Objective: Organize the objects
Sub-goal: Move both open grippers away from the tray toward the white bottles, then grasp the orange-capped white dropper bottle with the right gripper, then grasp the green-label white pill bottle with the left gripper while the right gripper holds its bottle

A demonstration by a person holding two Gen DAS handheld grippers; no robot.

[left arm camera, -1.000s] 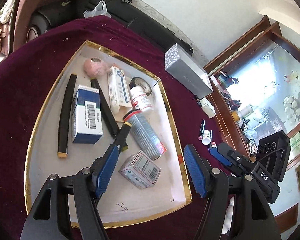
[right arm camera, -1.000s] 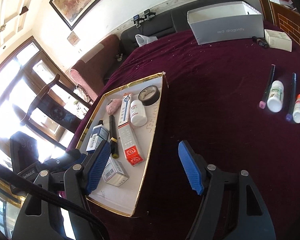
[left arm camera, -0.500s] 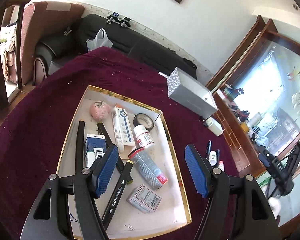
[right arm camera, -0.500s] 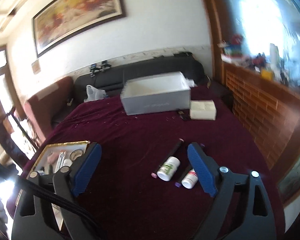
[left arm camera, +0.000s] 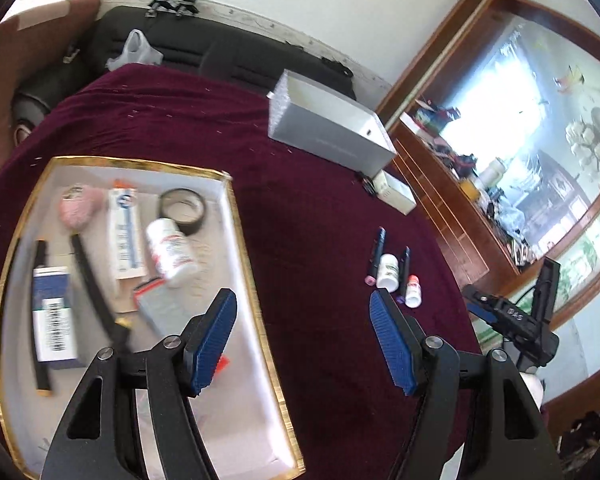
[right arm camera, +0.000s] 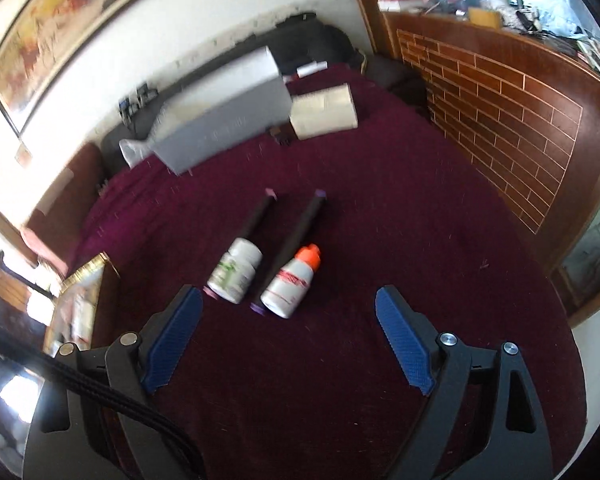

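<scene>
My left fingers (left arm camera: 302, 340) stand partly apart with nothing between them, pointing down over the near right edge of the gold-rimmed tray (left arm camera: 256, 276). The left pad hangs above the tray's white floor, the right pad above bare maroon surface (left arm camera: 312, 208). The tray's gold rim runs between the two pads, so the rim is the nearest edge under me. Inside the tray lie a white pill bottle (left arm camera: 171, 253), a roll of black tape (left arm camera: 182, 211), a long white carton (left arm camera: 124, 232), a blue and white box (left arm camera: 54, 316), a pink ball (left arm camera: 79, 208) and black markers; they are blurred.

Right of the tray the cloth is open as far as the small cluster still outside it. My right fingers (right arm camera: 288, 330) are spread wide and hold nothing, tilted down at that cluster, which lies just beyond the tips. There are two black markers (right arm camera: 300, 236), a white bottle with a green label (right arm camera: 236, 270) touching the left marker, and a white bottle with an orange cap (right arm camera: 290, 284) against the right one. Cloth around them is bare on the right and near sides.

At the far edge of the surface sit a long grey box (right arm camera: 224, 116) and a small cream box (right arm camera: 324, 112), well apart from the cluster. A wooden cabinet with a brick pattern (right arm camera: 500, 120) closes off the right side.
</scene>
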